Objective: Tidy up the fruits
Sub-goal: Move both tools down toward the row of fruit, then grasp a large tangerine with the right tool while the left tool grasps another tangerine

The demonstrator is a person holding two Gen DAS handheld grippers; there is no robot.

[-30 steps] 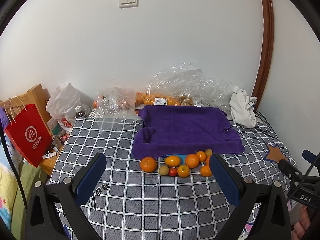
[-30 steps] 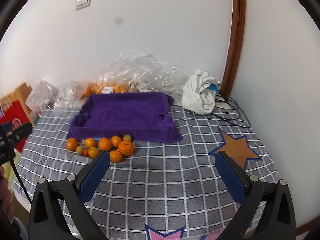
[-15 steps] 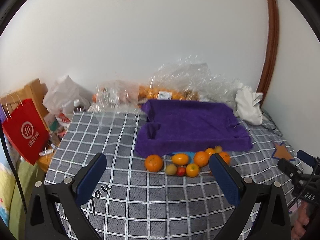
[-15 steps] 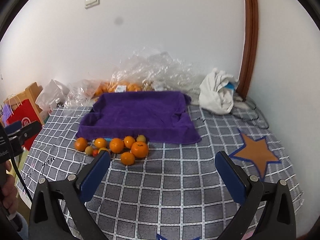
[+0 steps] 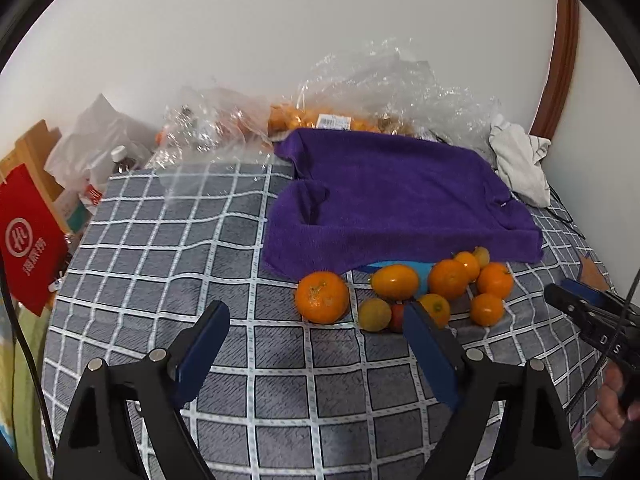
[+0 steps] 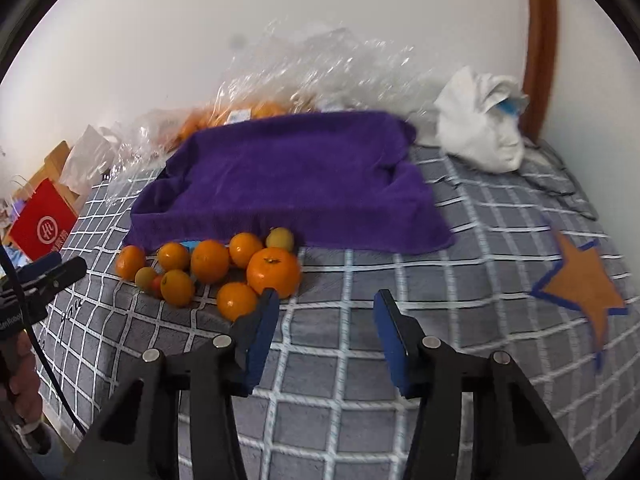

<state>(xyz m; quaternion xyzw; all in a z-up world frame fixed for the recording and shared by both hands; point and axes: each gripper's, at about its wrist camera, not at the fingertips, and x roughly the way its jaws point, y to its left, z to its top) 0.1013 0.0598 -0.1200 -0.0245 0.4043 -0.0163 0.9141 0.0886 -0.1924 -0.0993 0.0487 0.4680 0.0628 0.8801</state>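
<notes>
- On the checked cloth (image 5: pixel 280 392), just before the purple towel (image 5: pixel 400 200), the fruits (image 5: pixel 400 292) lie clustered, some touching.
- Left gripper (image 5: pixel 316 328) and right gripper (image 6: pixel 326 316) both hang released, holding nothing.
- Best taken one at a time from the cluster's edge: the big orange (image 5: pixel 322 297) stands clearest.
- Only the oval fruit (image 5: pixel 395 281) has a long axis, lying across the left view.

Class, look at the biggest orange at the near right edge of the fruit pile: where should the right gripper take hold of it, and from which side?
Grip the big orange across its widest middle. Bring the right gripper, jaws open, from the near right side: only checked cloth lies there. A smaller orange crowds its left, so one finger must slip between them.
</notes>
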